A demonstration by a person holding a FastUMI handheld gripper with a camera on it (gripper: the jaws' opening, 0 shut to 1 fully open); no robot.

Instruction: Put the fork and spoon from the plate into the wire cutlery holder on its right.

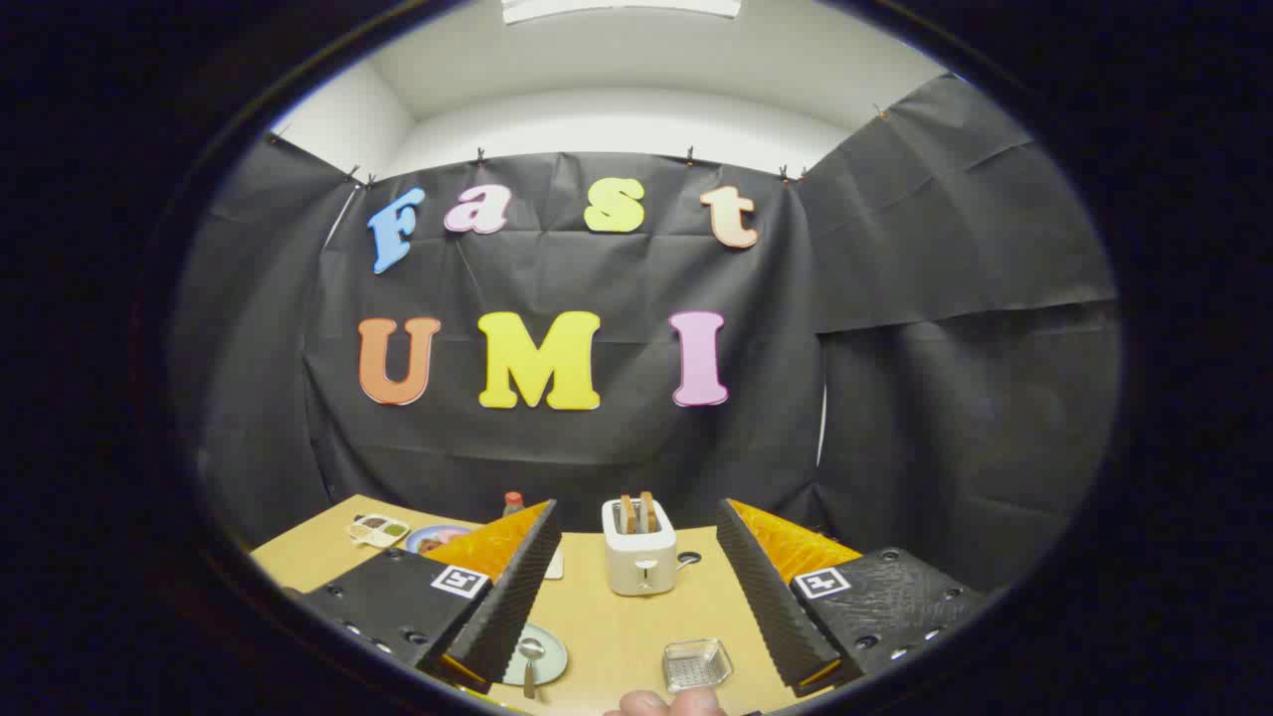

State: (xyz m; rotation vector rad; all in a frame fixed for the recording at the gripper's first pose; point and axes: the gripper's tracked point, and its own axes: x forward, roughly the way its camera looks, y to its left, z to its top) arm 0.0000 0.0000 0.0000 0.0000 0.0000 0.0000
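My gripper (636, 587) hangs above the wooden table (617, 626), open, with nothing between its fingers. A round pale plate (547, 651) lies low between the fingers, partly behind the left finger (507, 597). On it rests a spoon (530, 661); the fork I cannot make out. To the plate's right stands the wire cutlery holder (696, 664), a small square mesh basket close to the right finger (771, 597). It looks empty.
A white toaster (639, 557) with two slices standing in it sits beyond the fingers at the table's middle. At the far left are a bottle (513, 502), a blue plate (433, 539) and a small sectioned tray (378, 530). A person's fingertips (666, 704) show at the near edge.
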